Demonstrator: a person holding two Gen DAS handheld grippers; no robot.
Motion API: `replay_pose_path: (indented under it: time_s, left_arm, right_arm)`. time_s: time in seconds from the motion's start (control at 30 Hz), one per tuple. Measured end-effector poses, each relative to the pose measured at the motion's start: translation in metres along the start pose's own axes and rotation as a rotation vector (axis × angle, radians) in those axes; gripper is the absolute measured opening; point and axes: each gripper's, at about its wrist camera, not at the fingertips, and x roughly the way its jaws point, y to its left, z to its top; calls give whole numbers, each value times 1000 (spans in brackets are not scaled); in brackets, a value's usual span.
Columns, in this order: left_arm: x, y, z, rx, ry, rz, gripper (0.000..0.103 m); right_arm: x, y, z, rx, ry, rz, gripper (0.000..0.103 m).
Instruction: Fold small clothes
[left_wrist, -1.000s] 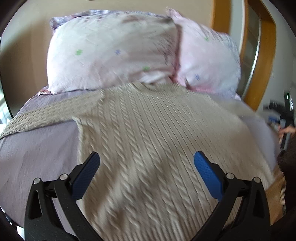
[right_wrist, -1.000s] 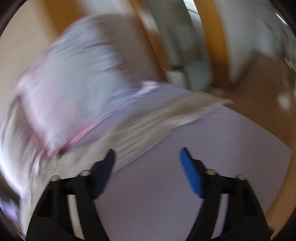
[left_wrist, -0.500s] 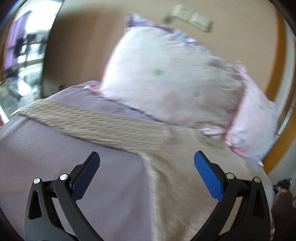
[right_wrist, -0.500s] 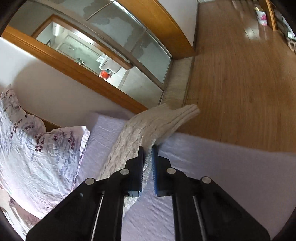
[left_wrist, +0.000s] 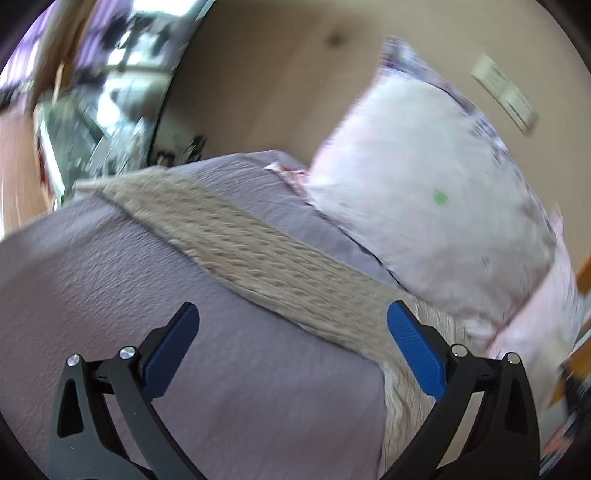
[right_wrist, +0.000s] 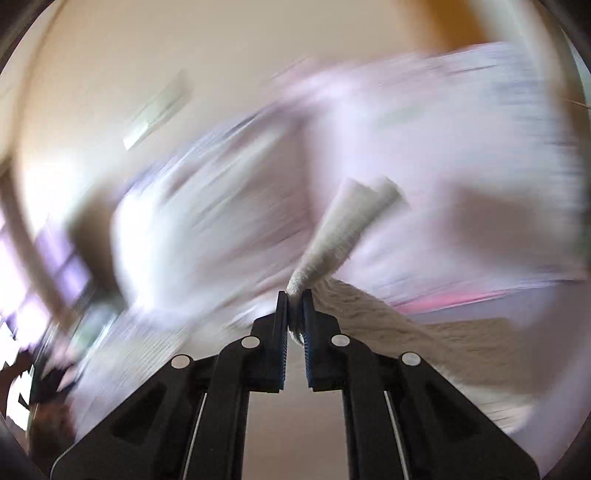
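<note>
The left gripper (left_wrist: 291, 332) is held wide open with nothing in it, hovering over the lilac bedsheet (left_wrist: 92, 280), where a sleeve (left_wrist: 251, 258) of the beige cable-knit sweater (left_wrist: 399, 387) is laid out flat, running diagonally toward the floral pillow (left_wrist: 424, 192). The right gripper (right_wrist: 294, 306) is clamped down tight on the other sleeve (right_wrist: 343, 229), which is lifted up in front of what's probably the pillows; that view is smeared pretty badly.
</note>
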Motion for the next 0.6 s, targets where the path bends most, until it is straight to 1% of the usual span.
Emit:
replay_pose_path:
  time_s: [0.03,0.07,0.1,0.13,0.17,0.2,0.23,0.27,0.3,0.33,0.37,0.43,0.5,0.53,0.57,0.6]
  left_arm:
    - [4,10,5,-48,10,11,101]
    - [5,19,8,-86,10,11,101]
    - [6,24,10,-111,11,11,101]
    - [8,34,15,-153,11,18,101]
    - [10,41,19,-175,9,24,101]
    - [12,45,23,-189,9,29,101]
    - [15,53,29,-214,12,42,100]
    - [18,58,31,-232,16,48,97]
    - [22,64,35,-256,23,50,96]
    - [29,74,40,-299,38,53,92]
    - [30,78,43,-312,24,45,91]
    - [34,87,53,-341,14,61,84]
    - [38,100,63,-386,-1,58,78]
    - [40,106,67,-409,-6,60,74]
    - [42,109,70,-422,-7,66,67]
    - [43,113,73,-437,-7,78,62]
  right_arm:
    - [21,24,-8,-37,74,56,9]
    - [44,53,-20,-84,166,111,10]
    - [54,69,-28,-114,213,139,18]
    - [54,76,-32,-127,218,150,35]
    - [49,80,-36,-138,186,153,47]
    - [45,78,-36,-140,163,145,67]
    - [38,73,-35,-139,125,119,72]
    - [29,65,-35,-137,104,96,72]
    - [18,57,-37,-126,102,82,72]
    - [12,44,-39,-102,103,68,72]
    - [12,35,-41,-81,104,52,72]
    - [-1,11,-49,-27,110,18,72]
    - [-11,-7,-54,12,109,-2,72]
    - [-18,-15,-56,31,104,-10,72]
    - [-24,-25,-59,54,97,-18,72]
    - [-29,-32,-62,72,90,-25,72]
